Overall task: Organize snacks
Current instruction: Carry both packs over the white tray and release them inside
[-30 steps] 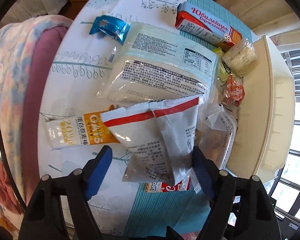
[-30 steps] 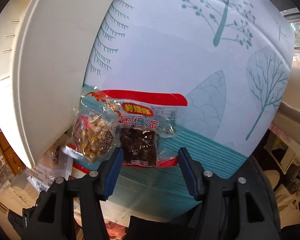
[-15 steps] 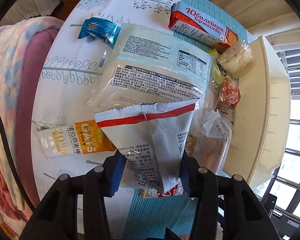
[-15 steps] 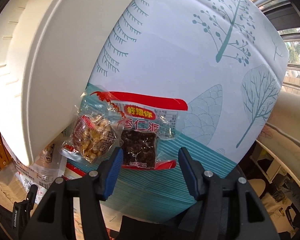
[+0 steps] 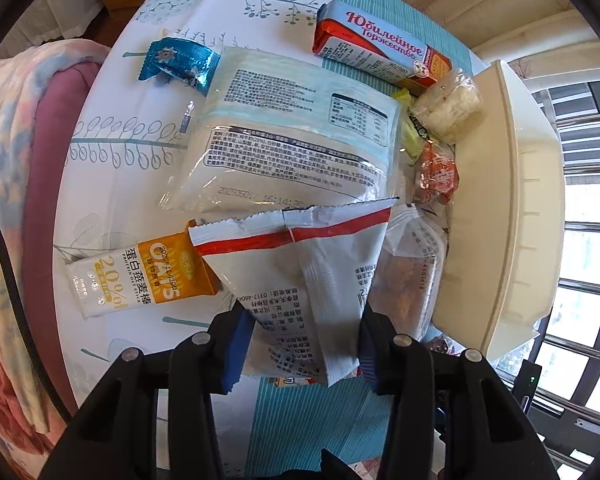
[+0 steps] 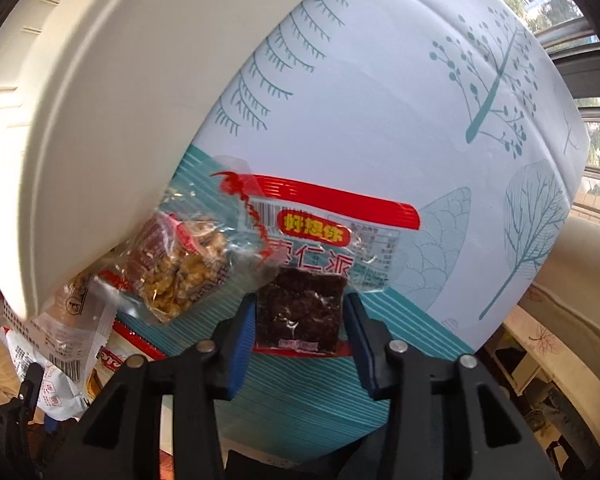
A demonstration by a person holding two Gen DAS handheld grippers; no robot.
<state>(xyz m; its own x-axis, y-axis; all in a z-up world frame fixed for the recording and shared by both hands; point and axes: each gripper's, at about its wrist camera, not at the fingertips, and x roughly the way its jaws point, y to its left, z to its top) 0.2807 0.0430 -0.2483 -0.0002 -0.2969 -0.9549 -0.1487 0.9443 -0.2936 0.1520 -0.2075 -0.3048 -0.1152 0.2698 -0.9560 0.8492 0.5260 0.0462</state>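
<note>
White-and-red pouch (image 5: 300, 280): back side up, serrated top edge, red stripe; clamped at its lower part between the left tool's blue pads.
Large pale bag (image 5: 292, 140): flat on the bench, printed back facing up.
Oats bar (image 5: 140, 276): orange and white, flat, partly under the pouch.
Blue candy (image 5: 176, 62): crinkled foil, beside the large bag's corner.
Red biscuit pack (image 5: 380, 56): lying near the cream bin (image 5: 512, 208).
Dark date bar (image 6: 300, 312): clear wrapper with red band, between the right tool's pads.
Walnut snack (image 6: 176, 268): clear packet, beside the date bar.
</note>
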